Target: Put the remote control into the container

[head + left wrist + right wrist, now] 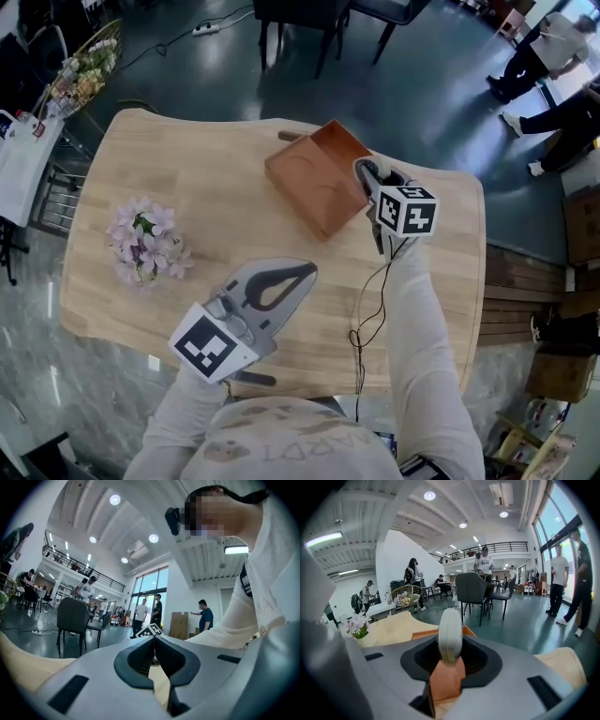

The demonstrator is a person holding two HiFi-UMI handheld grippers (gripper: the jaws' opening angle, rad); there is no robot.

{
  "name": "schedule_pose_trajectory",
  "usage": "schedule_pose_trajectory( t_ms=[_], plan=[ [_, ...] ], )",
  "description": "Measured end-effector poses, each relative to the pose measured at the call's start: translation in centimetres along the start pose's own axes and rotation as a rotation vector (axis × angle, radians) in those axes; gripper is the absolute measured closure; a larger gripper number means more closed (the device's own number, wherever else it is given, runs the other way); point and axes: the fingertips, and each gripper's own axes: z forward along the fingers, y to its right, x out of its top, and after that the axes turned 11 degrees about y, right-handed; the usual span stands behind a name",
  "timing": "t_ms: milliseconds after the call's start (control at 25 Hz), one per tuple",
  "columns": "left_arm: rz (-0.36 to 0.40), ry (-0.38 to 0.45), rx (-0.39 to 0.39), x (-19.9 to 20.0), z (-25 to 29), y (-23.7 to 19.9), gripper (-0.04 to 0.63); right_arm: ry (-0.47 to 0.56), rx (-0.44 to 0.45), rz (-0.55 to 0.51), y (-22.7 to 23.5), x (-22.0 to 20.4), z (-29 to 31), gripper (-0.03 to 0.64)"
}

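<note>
The white remote control [450, 634] stands on edge between the jaws of my right gripper [450, 660], which is shut on it. That gripper [368, 184] hangs at the right rim of the brown container [317, 176], an open box near the middle of the wooden table [187, 169]. In the right gripper view the container's orange-brown wall [446, 682] lies just under the remote. In the head view I cannot make out the remote itself. My left gripper [298, 274] is shut and empty, above the table's near side; its tips meet in the left gripper view [154, 638].
A bunch of pink flowers [145, 246] lies on the table's left part. A thin black cable [367, 314] runs down from the right gripper. Dark chairs [309, 19] stand beyond the far edge, a flower basket [86, 64] at far left, people [553, 66] at far right.
</note>
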Motion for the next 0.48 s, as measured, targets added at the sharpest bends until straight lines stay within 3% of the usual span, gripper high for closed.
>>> schedule_pose_trajectory(
  t_ms=[480],
  plan=[
    [-0.024, -0.032, 0.026, -1.7, 0.4, -2.2, 0.583, -0.199, -0.034, 0.003, 3.6, -5.1, 5.3, 0.499]
  ],
)
